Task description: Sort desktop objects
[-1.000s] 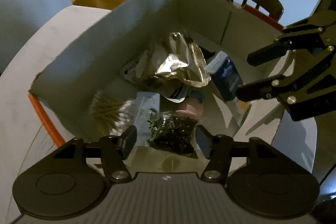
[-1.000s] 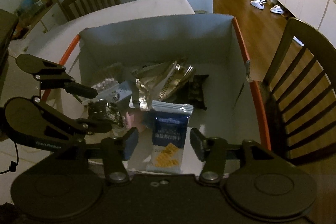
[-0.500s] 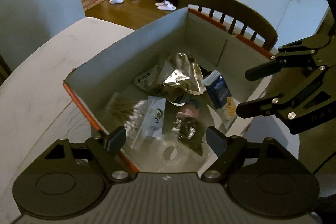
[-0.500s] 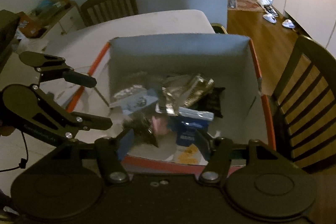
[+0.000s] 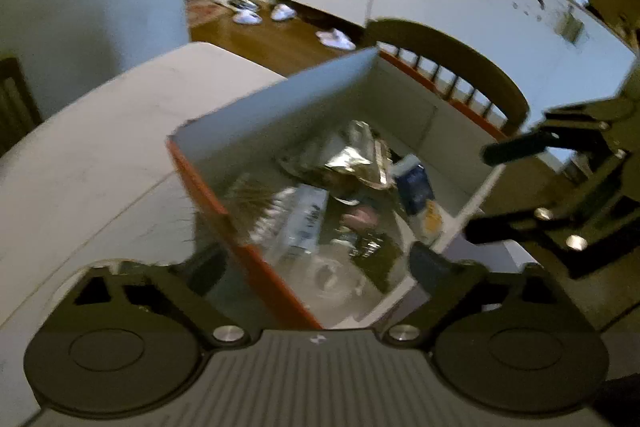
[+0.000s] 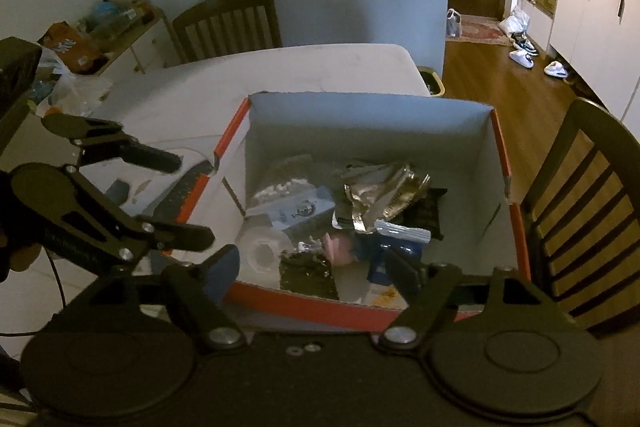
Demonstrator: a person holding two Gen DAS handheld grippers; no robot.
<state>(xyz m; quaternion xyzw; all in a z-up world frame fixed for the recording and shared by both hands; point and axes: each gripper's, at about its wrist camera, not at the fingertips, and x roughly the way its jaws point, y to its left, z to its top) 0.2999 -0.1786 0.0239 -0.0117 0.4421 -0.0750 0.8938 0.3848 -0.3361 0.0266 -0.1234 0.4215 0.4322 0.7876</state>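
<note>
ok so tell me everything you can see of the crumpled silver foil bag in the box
The crumpled silver foil bag looks like shiny metallic film with gold-tinted creases and faint print too small to read. It looks flattened and lies slanted on top of the pile near the middle of the white cardboard box with orange rim. One end overlaps a black packet; the blue and white snack packet lies against its near edge. Neither hand-held gripper touches it.

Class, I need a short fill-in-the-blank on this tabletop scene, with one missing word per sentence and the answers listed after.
1. Both the left gripper and the right gripper are ____, holding nothing.
2. The tape roll lies inside the ____.
3. The outside of the box is ____.
4. The silver foil packet lies ____ the box.

Answers: open; box; orange; inside
</note>
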